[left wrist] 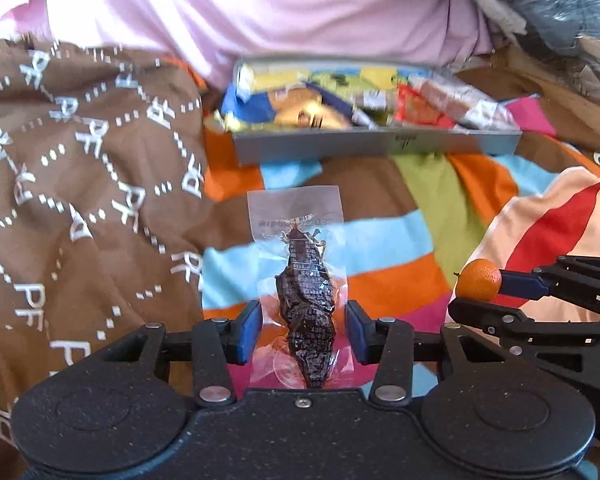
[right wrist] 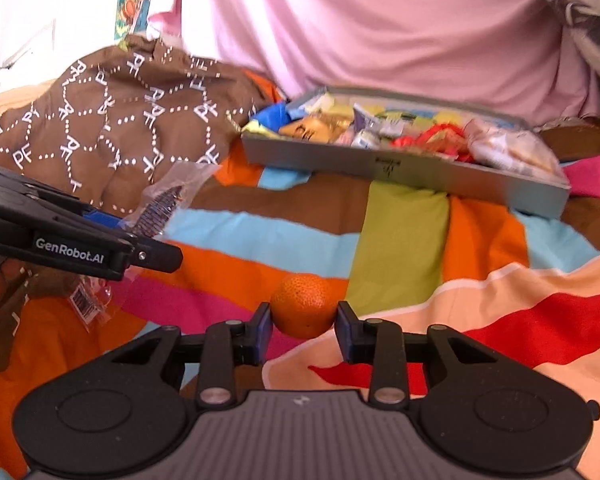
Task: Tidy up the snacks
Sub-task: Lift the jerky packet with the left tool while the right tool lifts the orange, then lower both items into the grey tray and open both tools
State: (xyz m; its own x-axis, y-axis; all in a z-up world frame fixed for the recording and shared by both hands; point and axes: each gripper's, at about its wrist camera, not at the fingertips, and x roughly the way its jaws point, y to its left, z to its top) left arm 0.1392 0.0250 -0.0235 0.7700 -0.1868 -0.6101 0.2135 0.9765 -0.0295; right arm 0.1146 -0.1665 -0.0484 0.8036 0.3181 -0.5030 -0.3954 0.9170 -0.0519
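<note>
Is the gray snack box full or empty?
Full. The gray box is heaped with colorful snack packets reaching its rim, seen from both claws' cameras.

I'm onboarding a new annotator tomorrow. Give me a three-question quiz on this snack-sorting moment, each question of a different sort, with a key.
1. True or false: the right gripper holds a small orange fruit.
2. What does the left gripper hold? A) a yellow packet B) a clear packet with a dark snack C) nothing
3. Fill in: wrapped snacks already lie in the grey ____ ahead on the striped blanket.

Key: 1 true; 2 B; 3 tray.
</note>
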